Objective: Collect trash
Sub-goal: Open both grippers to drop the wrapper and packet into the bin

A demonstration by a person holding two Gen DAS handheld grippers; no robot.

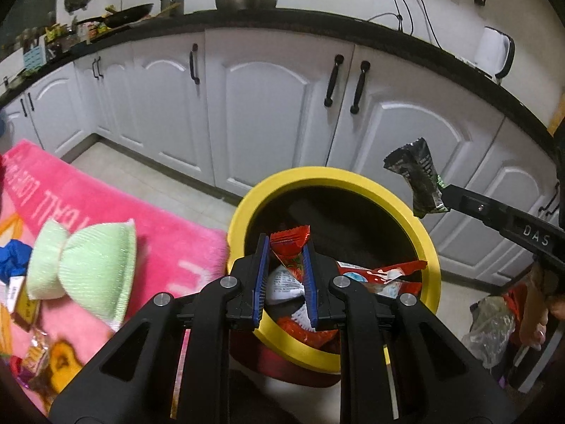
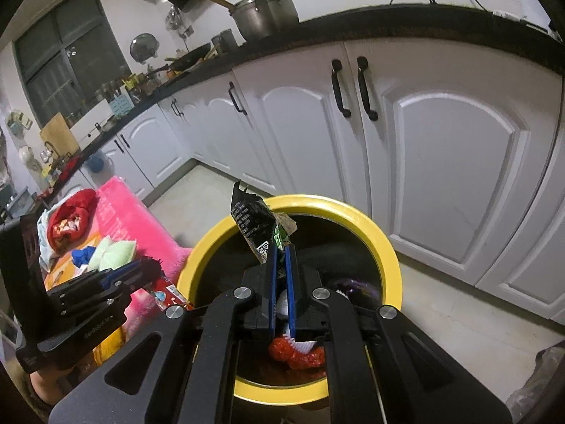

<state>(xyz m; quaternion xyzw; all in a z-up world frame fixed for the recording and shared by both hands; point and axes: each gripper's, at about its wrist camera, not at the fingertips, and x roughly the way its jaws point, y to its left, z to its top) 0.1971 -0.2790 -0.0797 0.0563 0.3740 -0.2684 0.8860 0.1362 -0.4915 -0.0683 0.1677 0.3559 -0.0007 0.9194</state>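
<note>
A green sponge (image 1: pixel 83 259), a blue cloth (image 1: pixel 14 259) and loose wrappers lie on the pink mat (image 1: pixel 169 247) beside the yellow-rimmed bin (image 1: pixel 243 208), which stands on the tiled floor (image 1: pixel 148 176) before white cabinets (image 1: pixel 268 106). The left gripper (image 1: pixel 285 243), over the bin's near rim, has its jaws clenched on a red wrapper (image 1: pixel 291 242) standing upright. The right gripper (image 2: pixel 281 251) pinches a black wrapper (image 2: pixel 256 226) above the bin, its long axis rising up and left. Red wrappers lie inside.
</note>
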